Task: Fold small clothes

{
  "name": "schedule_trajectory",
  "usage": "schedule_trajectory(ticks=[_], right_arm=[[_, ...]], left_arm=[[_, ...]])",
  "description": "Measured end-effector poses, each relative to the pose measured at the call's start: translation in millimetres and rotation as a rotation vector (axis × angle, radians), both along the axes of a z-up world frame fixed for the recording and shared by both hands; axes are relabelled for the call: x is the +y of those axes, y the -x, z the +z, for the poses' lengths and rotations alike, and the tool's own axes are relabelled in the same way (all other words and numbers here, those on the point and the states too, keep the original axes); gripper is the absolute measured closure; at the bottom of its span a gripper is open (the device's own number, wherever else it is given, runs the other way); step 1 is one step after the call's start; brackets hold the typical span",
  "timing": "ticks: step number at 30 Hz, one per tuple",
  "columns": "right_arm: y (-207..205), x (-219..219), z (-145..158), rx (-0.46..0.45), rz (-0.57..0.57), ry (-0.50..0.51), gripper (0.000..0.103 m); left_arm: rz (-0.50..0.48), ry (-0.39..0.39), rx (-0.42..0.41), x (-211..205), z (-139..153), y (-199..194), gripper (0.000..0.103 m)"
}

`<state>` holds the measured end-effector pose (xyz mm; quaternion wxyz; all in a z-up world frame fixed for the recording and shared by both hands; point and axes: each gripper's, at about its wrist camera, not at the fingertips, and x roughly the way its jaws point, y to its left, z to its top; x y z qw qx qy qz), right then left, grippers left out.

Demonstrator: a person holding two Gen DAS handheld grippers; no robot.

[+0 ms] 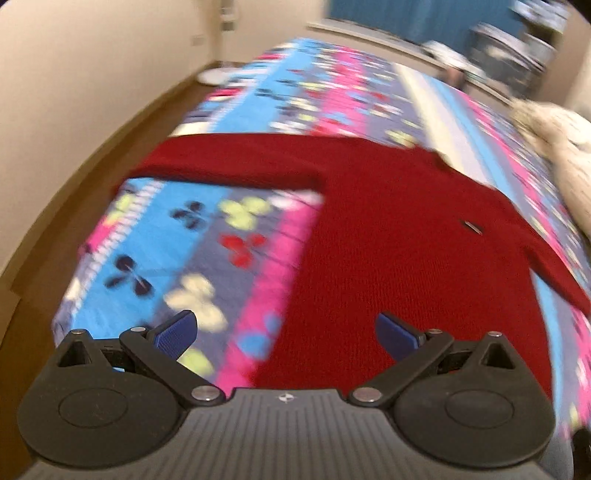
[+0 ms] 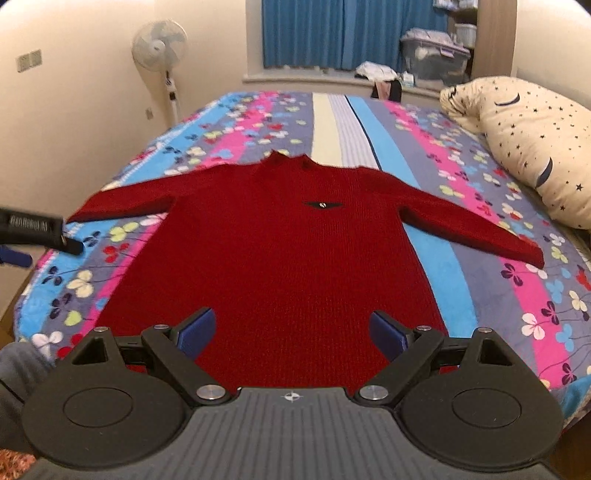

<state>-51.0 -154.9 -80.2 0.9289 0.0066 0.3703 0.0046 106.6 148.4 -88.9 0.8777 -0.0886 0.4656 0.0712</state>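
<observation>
A red knitted sweater (image 2: 288, 243) lies flat on the bed, front up, both sleeves spread sideways, collar at the far end. A small dark badge (image 2: 322, 204) sits on its chest. My right gripper (image 2: 291, 332) hovers above the sweater's near hem, open, with nothing between its blue pads. In the blurred left wrist view the sweater (image 1: 391, 236) fills the right half. My left gripper (image 1: 286, 334) is open over the sweater's left side edge near the hem, nothing between its pads. The left gripper's body (image 2: 33, 230) shows at the left edge of the right wrist view.
The bed (image 2: 517, 295) carries a striped flowered cover. A cream star-print pillow (image 2: 532, 144) lies at the far right. A standing fan (image 2: 160, 48) is by the left wall. Blue curtains (image 2: 332, 33) and a storage box (image 2: 436, 55) are behind the bed. Floor (image 1: 66, 206) runs along the bed's left side.
</observation>
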Motion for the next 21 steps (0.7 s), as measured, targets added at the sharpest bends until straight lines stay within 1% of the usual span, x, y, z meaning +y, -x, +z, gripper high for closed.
schedule_trajectory(ticks=[2,5,7,9,10,12,14,15,16,19,20,21], right_arm=[[-17.6,-0.5,-5.7,0.024,-0.013,0.009,0.012],[-40.7,-2.1,-15.8,0.055,-0.036,0.023,0.012],[-54.3,-3.2,-23.4,0.080,-0.048,0.038,0.012],[-67.3,-5.0,-33.3,0.110,-0.064,0.059,0.012],[-73.3,-5.9,-38.1,0.126,-0.072,0.068,0.012],[-84.4,-9.1,-47.4,0.154,-0.093,0.080,0.012],[-94.1,-11.9,-55.5,0.181,-0.112,0.081,0.012],[-98.4,-12.8,-59.1,0.193,-0.120,0.078,0.012],[-103.4,-13.4,-63.0,0.206,-0.128,0.076,0.012],[-112.9,-14.6,-71.8,0.228,-0.127,0.083,0.012],[-115.7,-14.6,-74.2,0.235,-0.126,0.089,0.012],[-118.3,-15.5,-76.8,0.239,-0.123,0.091,0.012]], left_arm=[[0.079,0.033,-0.007,29.1,-12.5,-36.2,0.000],[0.222,0.033,-0.035,73.6,-32.2,-91.1,0.000],[0.286,0.041,-0.051,102.5,-45.7,-129.2,0.000],[0.343,0.052,-0.048,124.8,-58.1,-161.8,0.000],[0.366,0.081,-0.043,136.3,-65.3,-177.3,0.000],[0.431,0.178,-0.026,161.1,-82.9,-206.5,0.000],[0.504,0.257,-0.015,180.5,-99.5,-225.1,0.000],[0.542,0.278,-0.015,187.9,-106.0,-232.1,0.000],[0.570,0.284,-0.017,193.0,-111.3,-239.8,0.000],[0.574,0.284,0.006,200.5,-120.3,-258.4,0.001],[0.589,0.287,0.011,202.9,-121.6,-261.7,0.002],[0.613,0.294,0.015,205.1,-122.2,-263.9,0.009]])
